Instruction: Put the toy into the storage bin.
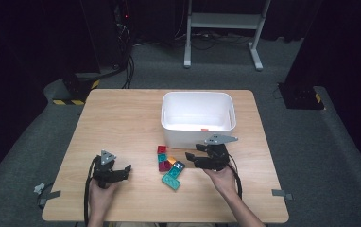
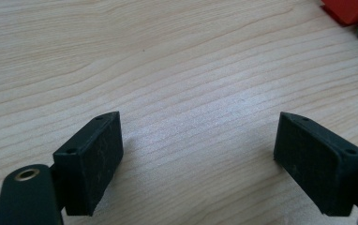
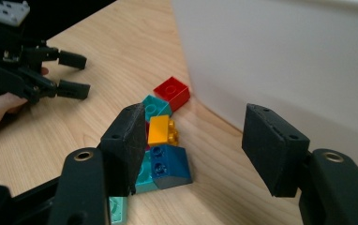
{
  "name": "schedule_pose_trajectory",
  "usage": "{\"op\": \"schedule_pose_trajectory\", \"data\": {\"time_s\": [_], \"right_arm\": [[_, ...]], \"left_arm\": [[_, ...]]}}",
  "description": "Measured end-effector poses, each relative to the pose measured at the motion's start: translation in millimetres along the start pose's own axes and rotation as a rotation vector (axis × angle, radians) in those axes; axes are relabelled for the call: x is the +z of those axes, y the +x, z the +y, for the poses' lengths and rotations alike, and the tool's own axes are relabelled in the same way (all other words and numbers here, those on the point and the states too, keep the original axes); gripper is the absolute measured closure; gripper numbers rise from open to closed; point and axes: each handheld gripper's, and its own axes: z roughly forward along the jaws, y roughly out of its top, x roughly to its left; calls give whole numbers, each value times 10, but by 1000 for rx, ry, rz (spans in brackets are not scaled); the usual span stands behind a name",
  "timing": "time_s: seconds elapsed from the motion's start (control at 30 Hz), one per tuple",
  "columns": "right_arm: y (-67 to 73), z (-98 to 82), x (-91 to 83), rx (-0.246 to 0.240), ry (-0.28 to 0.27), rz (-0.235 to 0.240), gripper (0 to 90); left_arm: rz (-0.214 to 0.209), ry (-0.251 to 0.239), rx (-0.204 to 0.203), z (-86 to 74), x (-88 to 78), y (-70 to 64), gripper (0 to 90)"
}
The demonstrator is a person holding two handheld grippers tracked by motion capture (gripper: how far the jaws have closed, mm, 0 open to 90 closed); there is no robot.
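Just right of the toy bricks (image 1: 169,166), near the white tub (image 1: 198,117), the right claw (image 1: 191,157) gapes, released; left claw (image 1: 126,170) released over bare table (image 1: 122,118).

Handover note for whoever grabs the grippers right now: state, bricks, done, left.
Left gripper: open, low over bare table, holding nothing.
Right gripper: open, nothing held, next to the blue brick.
Bricks: red brick, orange brick, blue and teal ones clustered in front of the white bin.
Done: one small red piece seems to be in the bin.
Left: likely binning the cluster.
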Motion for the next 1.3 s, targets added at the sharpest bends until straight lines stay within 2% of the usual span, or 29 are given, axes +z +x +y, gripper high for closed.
{"op": "schedule_pose_trajectory", "data": {"time_s": [0.03,0.07,0.1,0.2,0.33,0.37,0.5,0.83,1.3], "right_arm": [[10,-49,81,-3,15,16,404],[10,-49,81,-3,15,16,404],[22,-98,165,-6,45,30,404],[49,-140,233,-20,66,31,405],[120,-217,339,-36,63,26,414],[163,-258,398,-58,74,2,424],[196,-299,491,-65,98,-9,434],[201,-305,622,-60,115,-33,451],[161,-314,691,-52,145,-59,487]], "left_arm": [[1,0,-1,0,0,-1,159],[1,0,-1,0,0,-1,159],[1,0,-1,0,0,-1,159],[1,0,-1,0,0,-2,159],[2,0,-2,0,0,-3,159],[3,0,-1,0,0,-3,159],[2,0,-2,-1,-1,-3,160],[3,0,-2,-2,-2,-4,161],[-1,0,-7,-8,-8,-8,160]]}}
